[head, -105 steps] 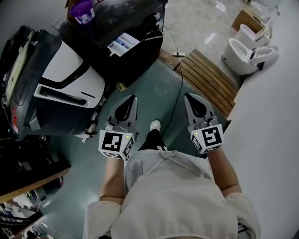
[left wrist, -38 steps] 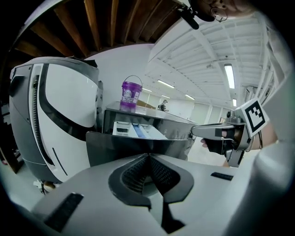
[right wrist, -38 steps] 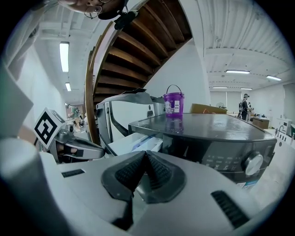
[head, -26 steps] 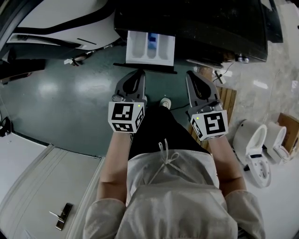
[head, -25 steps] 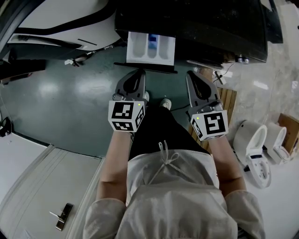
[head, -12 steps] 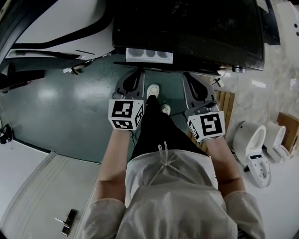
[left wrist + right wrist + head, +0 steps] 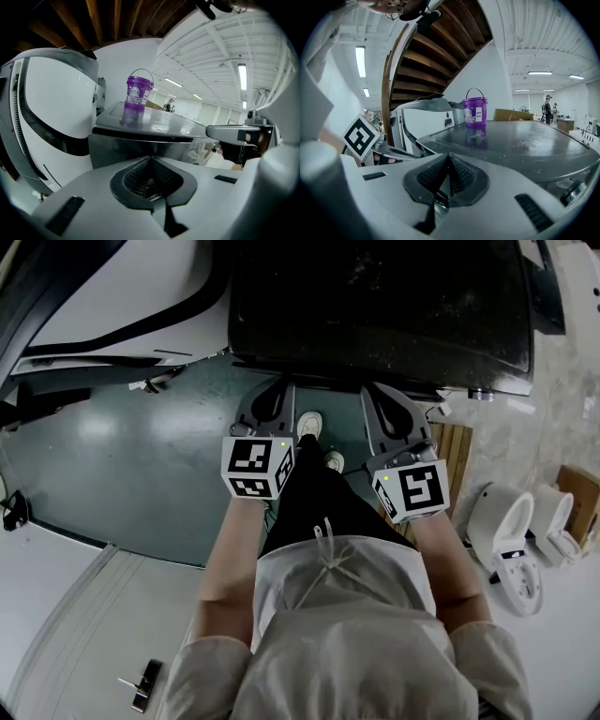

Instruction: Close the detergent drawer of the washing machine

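My left claw and right claw pinched closed, holding nothing, dark dusty washing machine top, purple bucket on it, green floor

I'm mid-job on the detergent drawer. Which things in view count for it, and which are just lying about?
For the job: washing machine; left gripper and right gripper, both shut, at its front edge. No drawer shows jutting out in the head view.

Lying about: purple bucket on the machine's top; toilets; wooden slat mat; white appliance.
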Demonstrator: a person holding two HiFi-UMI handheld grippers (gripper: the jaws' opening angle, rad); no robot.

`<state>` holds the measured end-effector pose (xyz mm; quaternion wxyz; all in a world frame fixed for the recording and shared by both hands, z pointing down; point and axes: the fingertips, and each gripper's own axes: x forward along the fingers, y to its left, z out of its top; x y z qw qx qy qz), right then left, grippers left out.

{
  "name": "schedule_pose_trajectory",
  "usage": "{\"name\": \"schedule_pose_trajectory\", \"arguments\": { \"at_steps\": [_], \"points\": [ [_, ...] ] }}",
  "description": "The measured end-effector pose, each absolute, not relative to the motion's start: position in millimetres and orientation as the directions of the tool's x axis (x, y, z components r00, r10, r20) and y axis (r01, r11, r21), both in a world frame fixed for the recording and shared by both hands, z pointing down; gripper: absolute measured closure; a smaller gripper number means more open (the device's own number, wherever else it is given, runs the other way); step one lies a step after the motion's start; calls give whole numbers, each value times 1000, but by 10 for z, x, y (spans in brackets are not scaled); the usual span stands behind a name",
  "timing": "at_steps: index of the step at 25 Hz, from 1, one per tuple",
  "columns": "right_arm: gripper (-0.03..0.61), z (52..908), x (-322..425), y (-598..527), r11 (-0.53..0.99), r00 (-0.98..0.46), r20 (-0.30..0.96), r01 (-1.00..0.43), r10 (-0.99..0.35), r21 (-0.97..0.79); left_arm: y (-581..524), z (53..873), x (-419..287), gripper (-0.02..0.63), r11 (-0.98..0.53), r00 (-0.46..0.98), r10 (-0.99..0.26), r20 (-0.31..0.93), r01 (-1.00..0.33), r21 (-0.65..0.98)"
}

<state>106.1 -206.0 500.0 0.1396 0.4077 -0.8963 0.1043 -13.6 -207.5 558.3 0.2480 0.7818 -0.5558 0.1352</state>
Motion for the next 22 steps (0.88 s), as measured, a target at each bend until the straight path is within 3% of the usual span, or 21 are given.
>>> {"name": "schedule_pose_trajectory", "arguments": {
  "at_steps": [22],
  "points": [
    [572, 4975, 1113, -2288, 612, -588, 341, -790, -733, -46, -2269, 5591, -159, 595, -237, 341, -806, 484, -935, 264]
  ]
}}
